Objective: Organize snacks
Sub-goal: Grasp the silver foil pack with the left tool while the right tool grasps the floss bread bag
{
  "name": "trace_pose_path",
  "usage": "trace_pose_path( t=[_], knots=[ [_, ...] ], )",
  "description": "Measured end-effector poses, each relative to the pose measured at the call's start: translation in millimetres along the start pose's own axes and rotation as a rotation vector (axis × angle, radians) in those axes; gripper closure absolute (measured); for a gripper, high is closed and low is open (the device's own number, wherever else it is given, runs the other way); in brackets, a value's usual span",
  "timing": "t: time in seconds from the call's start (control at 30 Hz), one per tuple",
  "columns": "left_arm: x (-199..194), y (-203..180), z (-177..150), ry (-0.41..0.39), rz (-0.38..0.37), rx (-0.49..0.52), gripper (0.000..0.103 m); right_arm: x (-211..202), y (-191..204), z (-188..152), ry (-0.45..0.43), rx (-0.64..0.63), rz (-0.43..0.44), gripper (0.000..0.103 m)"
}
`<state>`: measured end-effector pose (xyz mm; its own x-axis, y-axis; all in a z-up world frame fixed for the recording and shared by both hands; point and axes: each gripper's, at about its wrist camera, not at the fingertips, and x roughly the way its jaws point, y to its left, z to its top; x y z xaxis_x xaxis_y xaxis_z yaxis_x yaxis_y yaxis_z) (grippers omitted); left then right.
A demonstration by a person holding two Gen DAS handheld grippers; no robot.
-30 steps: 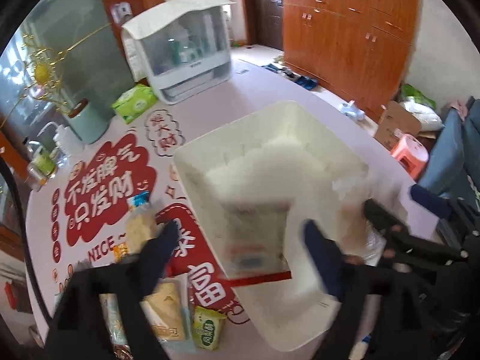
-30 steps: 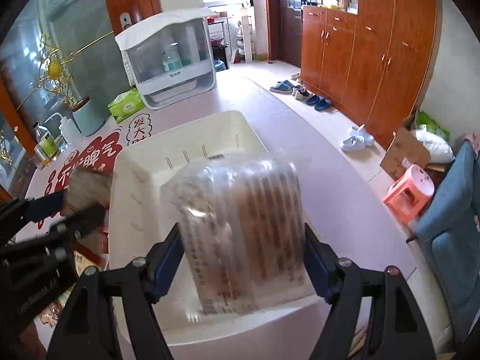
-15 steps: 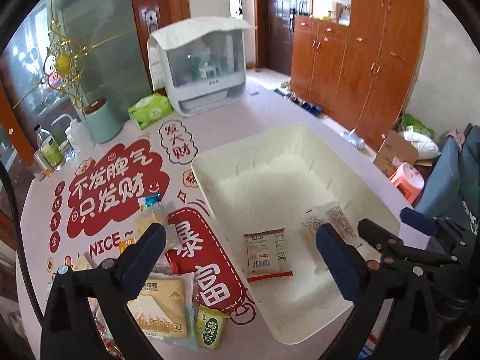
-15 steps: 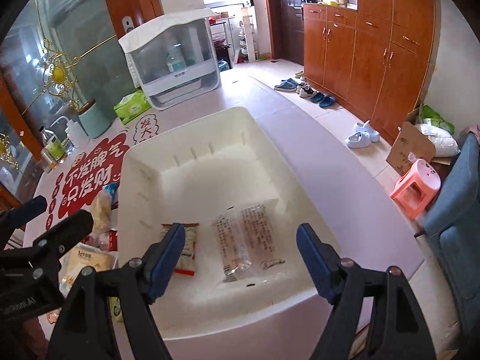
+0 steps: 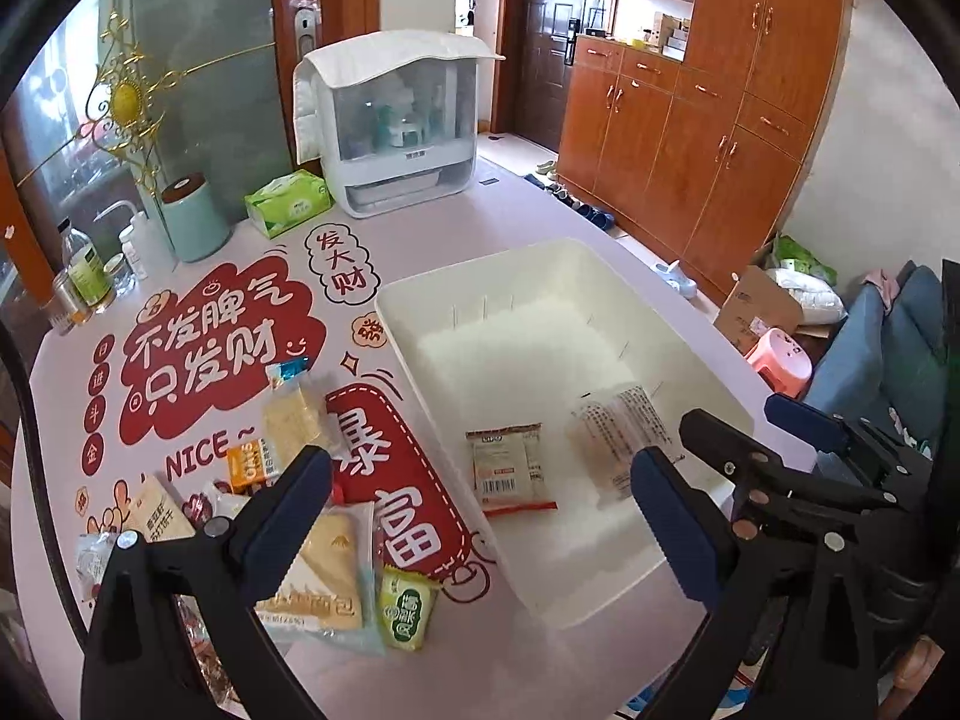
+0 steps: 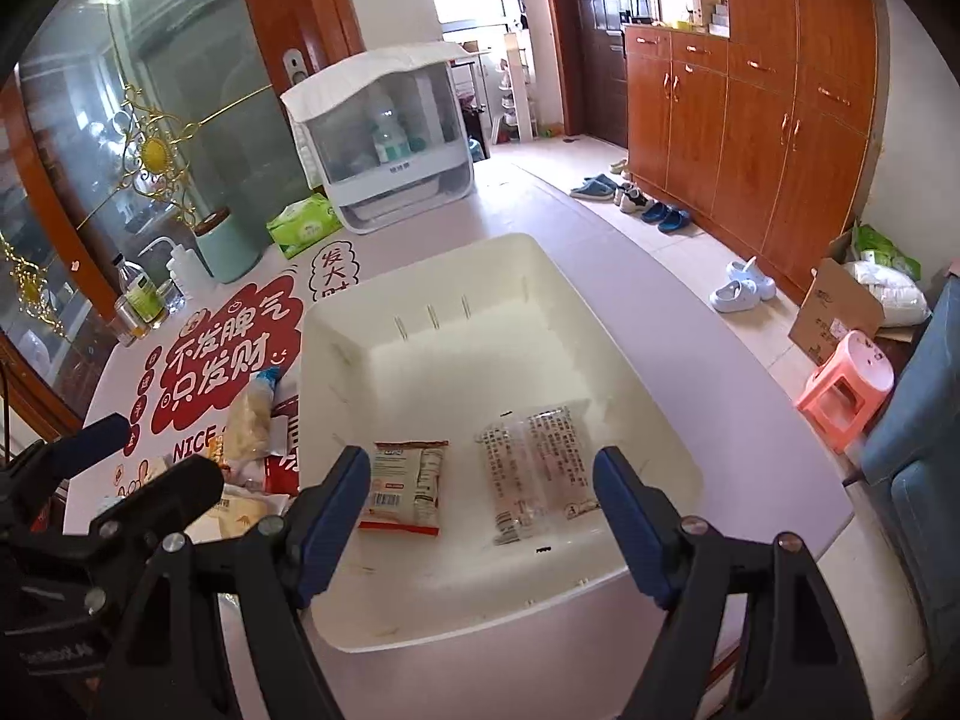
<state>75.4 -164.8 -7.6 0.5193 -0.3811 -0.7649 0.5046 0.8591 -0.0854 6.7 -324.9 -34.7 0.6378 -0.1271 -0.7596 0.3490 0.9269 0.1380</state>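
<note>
The table mat (image 5: 198, 324) under the snacks is printed in red and white with large Chinese characters, 不发脾气 只发财, a smaller bubble reading 发大财, the English word "NICE~" and two more big white characters on a red patch beside the bin. Among the loose packets left of the bin, a small orange packet (image 5: 252, 471) reads "OATS", a little green sachet (image 5: 407, 609) carries white characters too small to read, and a flat yellow bread pack (image 5: 327, 576) shows a mountain drawing with a line of characters ending in 面包. The white plastic bin (image 6: 420, 276) sits on the table's right half, shallow, with slotted walls. On its floor lie two snacks side by side, not touching: a white sachet with red ends (image 6: 405, 486), face down, showing a barcode and fine print, and to its right a clear twin pack (image 6: 537, 471) of pale brownish bars covered in dense black text that cannot be read. The right gripper (image 6: 483, 519) hangs above the bin's near edge, its blue pads spread wide after just opening further, with nothing pressed between them. The left gripper (image 5: 480, 507) hovers over the bin's left wall, jaws also wide apart and empty. Behind stand a white covered rack (image 5: 396, 132), a green tissue pack (image 5: 288, 204) and a mint canister (image 5: 192, 219).
</note>
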Motion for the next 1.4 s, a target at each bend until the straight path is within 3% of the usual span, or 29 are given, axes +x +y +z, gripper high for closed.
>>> trace_pose_path(
  t=[0.23, 0.47, 0.77, 1.17, 1.4],
  knots=[
    [-29, 18, -6, -0.058, 0.057, -0.01, 0.02, -11, 21, 0, -0.013, -0.032, 0.03, 0.025],
    [-64, 58, -14, -0.125, 0.12, -0.085, 0.021, -20, 48, 1, -0.028, -0.091, 0.056, 0.025],
    [-109, 143, -44, -0.17, 0.261, -0.234, 0.021, -27, 92, 8, -0.036, -0.154, 0.135, 0.025],
    [-126, 258, -95, -0.141, 0.496, -0.385, 0.021, 15, 171, 3, 0.046, -0.304, 0.196, 0.025],
    [-88, 312, -120, -0.02, 0.51, -0.405, 0.02, 62, 201, 3, 0.114, -0.34, 0.203, 0.025]
  ],
)
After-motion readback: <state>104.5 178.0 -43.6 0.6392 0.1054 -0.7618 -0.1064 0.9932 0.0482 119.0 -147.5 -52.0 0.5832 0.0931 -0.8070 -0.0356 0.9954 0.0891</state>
